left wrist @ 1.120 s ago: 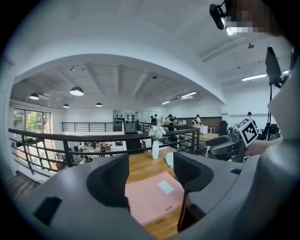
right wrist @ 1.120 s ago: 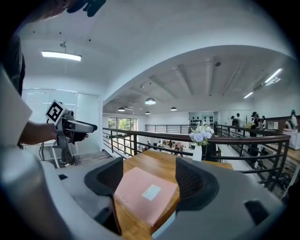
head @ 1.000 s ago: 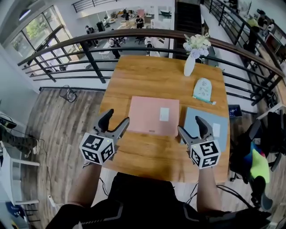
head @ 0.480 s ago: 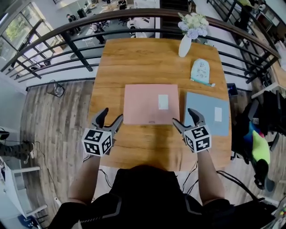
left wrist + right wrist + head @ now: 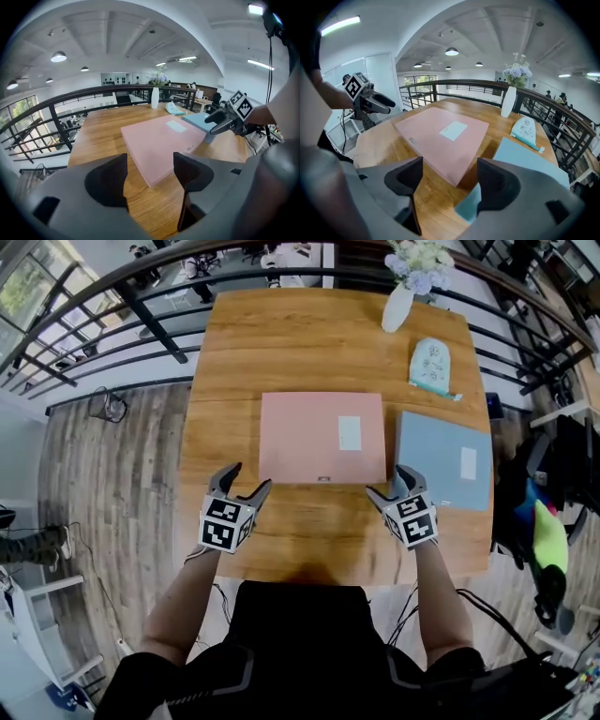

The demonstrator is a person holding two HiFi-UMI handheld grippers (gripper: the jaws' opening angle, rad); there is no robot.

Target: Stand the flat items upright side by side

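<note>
Fingers [image 5: 108, 180] wide on left gripper [image 5: 250, 476] and right gripper [image 5: 387, 481] (both empty) near pink folder [image 5: 309, 432].

The left gripper [image 5: 249, 477] and the right gripper [image 5: 387, 481] are held well apart above the table's [image 5: 281, 343] near edge. Both are pointed toward its far edge, jaws spread, nothing gripped.

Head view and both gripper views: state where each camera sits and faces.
Head view: on the head, looking steeply down at the table; forearms, left gripper, right gripper show.
Left gripper view: on the left gripper, facing forward-right across the pink item; its open jaws show.
Right gripper view: on the right gripper, facing forward-left across it; its open jaws show.
Both gripper views share the pink item and the opposite gripper.
</note>
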